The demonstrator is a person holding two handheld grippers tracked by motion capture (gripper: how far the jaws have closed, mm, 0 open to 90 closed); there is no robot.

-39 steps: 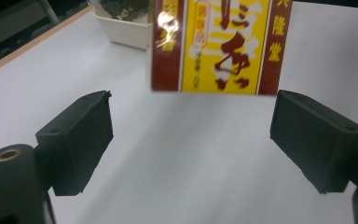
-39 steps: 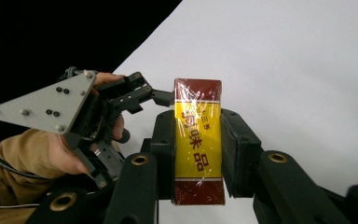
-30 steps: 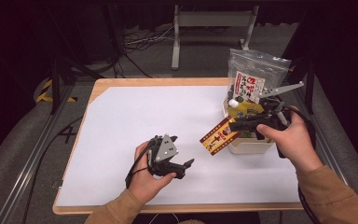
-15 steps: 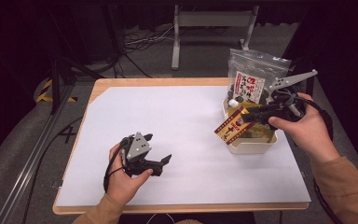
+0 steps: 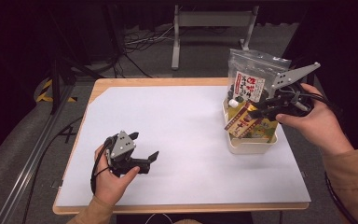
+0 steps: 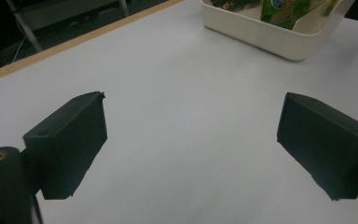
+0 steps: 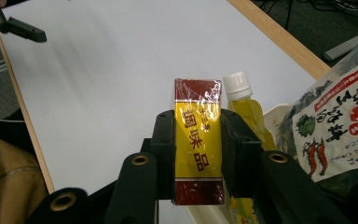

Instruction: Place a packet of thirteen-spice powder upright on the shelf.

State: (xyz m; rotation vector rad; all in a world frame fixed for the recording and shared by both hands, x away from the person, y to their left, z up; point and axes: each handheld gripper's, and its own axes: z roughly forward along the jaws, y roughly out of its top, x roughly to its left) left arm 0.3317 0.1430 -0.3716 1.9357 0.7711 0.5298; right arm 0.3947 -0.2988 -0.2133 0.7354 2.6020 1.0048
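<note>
Right tongs (image 7: 197, 140) clamped on a red-and-yellow wrapped seasoning packet (image 7: 198, 140), held above the cream plastic tray (image 5: 247, 144). Left tongs (image 6: 191, 140) apart, idle over the white surface (image 5: 177, 130). Advise lowering it level, clear of the capped bottle (image 7: 240, 95).

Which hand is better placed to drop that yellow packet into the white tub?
Right, probably: the right gripper already clamps the yellow packet above the white tub. The left gripper sits open, far across the table.
</note>
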